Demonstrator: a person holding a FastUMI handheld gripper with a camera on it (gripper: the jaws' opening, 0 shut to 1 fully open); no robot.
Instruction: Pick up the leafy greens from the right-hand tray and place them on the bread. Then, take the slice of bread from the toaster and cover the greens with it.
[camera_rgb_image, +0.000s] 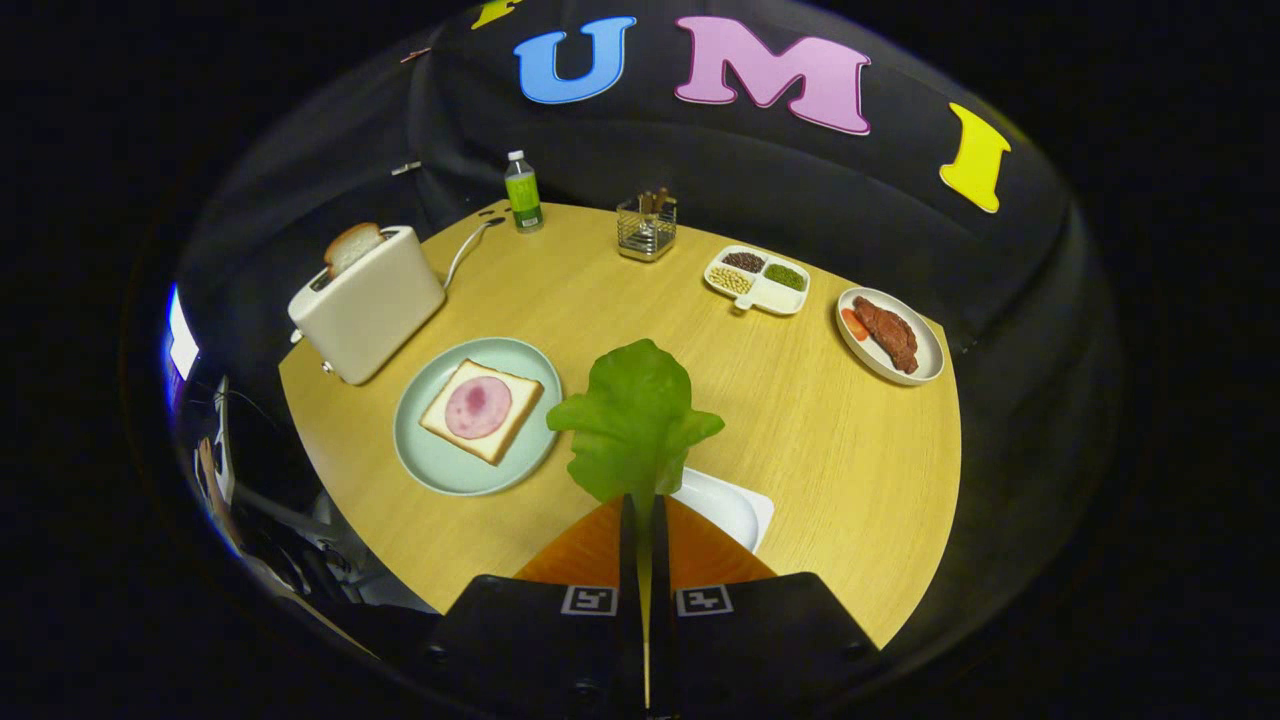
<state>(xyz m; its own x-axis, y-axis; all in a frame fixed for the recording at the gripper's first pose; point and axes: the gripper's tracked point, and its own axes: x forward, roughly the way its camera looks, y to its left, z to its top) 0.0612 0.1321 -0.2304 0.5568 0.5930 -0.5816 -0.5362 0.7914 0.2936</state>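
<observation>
Tongs (645, 515) gripping one lettuce leaf (635, 425), two bread slices (481, 410)

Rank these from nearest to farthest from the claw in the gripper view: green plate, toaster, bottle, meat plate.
The claw is shut on the greens.
1. Green plate: just ahead and left of the fingers, bread on it.
2. Toaster: beyond that plate, farther left.
3. Meat plate: far right; too close to the toaster to rank surely.
4. Bottle: at the table's far edge.
</observation>
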